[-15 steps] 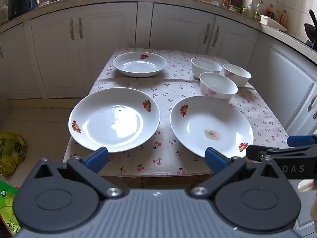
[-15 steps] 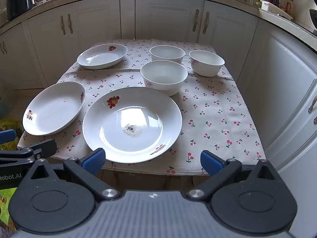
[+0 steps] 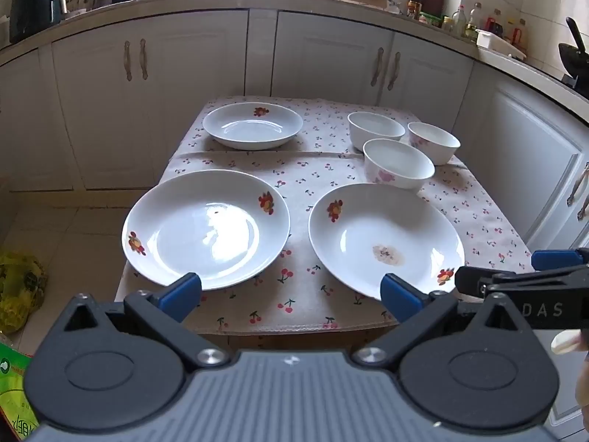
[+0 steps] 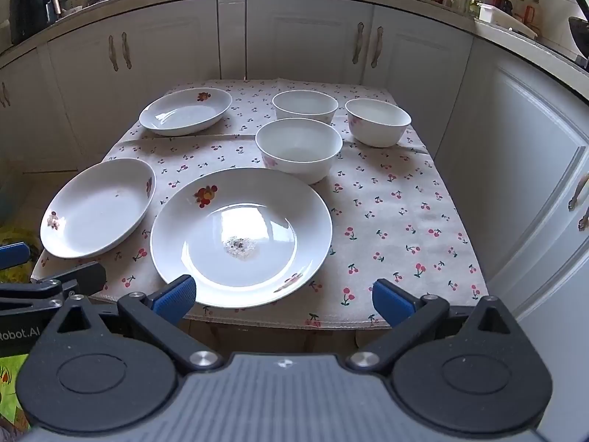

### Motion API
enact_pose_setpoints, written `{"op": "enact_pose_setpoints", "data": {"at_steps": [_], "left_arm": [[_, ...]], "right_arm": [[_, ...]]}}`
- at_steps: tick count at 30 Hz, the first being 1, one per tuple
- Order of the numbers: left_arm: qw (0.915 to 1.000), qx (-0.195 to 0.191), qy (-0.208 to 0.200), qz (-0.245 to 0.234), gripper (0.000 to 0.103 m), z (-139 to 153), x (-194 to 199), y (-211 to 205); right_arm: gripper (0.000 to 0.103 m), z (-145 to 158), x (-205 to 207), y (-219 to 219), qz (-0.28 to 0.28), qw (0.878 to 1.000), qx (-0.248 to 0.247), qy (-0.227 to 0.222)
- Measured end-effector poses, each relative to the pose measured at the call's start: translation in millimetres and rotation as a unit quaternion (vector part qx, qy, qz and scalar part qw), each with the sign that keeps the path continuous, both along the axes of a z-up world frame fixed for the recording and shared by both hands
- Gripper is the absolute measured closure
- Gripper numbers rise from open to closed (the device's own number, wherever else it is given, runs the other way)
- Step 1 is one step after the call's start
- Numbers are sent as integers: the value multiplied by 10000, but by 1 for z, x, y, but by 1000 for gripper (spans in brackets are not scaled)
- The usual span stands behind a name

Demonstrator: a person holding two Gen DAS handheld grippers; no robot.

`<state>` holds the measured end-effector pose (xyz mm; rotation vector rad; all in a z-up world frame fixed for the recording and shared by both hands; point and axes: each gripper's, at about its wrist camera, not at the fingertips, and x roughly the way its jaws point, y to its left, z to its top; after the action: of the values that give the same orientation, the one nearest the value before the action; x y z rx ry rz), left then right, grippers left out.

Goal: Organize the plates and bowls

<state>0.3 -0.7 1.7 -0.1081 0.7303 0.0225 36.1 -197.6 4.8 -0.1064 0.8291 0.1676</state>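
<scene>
Three plates (image 4: 239, 235) lie spread singly on the cherry-print cloth (image 4: 405, 221), two at the near edge, one at the back left, and three bowls (image 4: 299, 147) cluster back right (nothing stacked yet, so the sorting looks unstarted). Left gripper (image 3: 291, 294) and right gripper (image 4: 281, 296) hover short of the near edge, fingers spread wide and empty, each apparently lined up on a front plate.

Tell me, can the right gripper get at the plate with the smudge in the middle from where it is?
Probably yes. The right gripper is open, level with the smudged plate's near rim, which lies at the table edge with nothing between them.
</scene>
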Motion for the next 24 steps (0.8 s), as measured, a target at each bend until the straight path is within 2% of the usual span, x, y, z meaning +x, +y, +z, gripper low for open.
{"op": "enact_pose_setpoints", "data": {"at_steps": [24], "left_arm": [[10000, 24, -80, -49, 1, 4, 1, -3]], "right_arm": [[0, 2, -1, -2, -63, 9999, -10, -114]]}}
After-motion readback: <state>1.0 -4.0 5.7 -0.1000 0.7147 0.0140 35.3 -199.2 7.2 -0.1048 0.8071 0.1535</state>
